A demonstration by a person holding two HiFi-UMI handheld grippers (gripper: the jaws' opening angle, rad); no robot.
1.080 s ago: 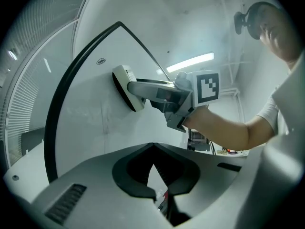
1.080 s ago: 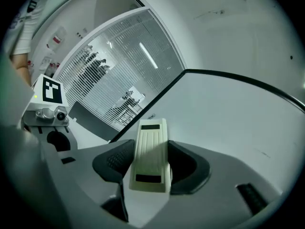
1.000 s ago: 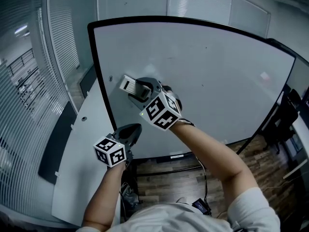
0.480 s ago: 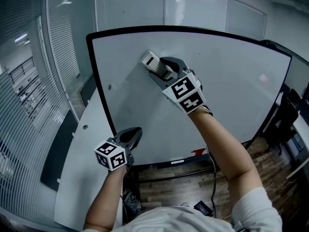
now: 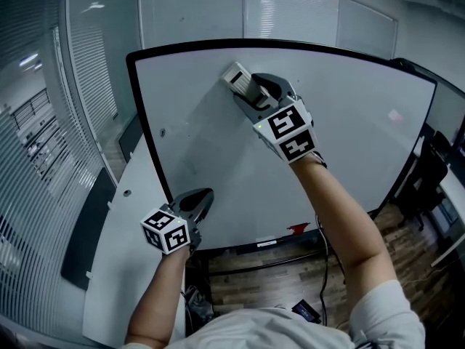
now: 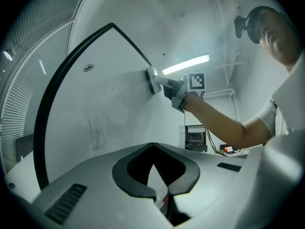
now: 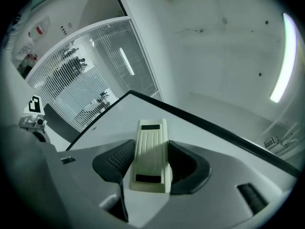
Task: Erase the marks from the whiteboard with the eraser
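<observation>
The whiteboard [image 5: 349, 122] with a black frame stands in front of me. My right gripper [image 5: 251, 87] is shut on a cream eraser [image 5: 237, 76] and presses it flat to the board near the top edge, left of the middle. In the right gripper view the eraser [image 7: 152, 142] sits lengthwise between the dark pads [image 7: 114, 163]. My left gripper [image 5: 197, 197] hangs low at the board's lower left corner, shut and holding nothing; its jaws [image 6: 153, 147] meet at the tip. Faint grey smears [image 6: 95, 128] show on the board's lower left.
A glass wall with blinds [image 5: 43, 144] runs along the left. A white ledge [image 5: 123, 224] lies between it and the board. A small red thing [image 5: 298, 229] rests on the board's bottom rail. Wood floor [image 5: 276, 267] and a dark chair [image 5: 429, 173] are below and right.
My right gripper has carried the eraser up and to the right across the board, from the left middle to near the top edge. The left gripper has stayed put.
</observation>
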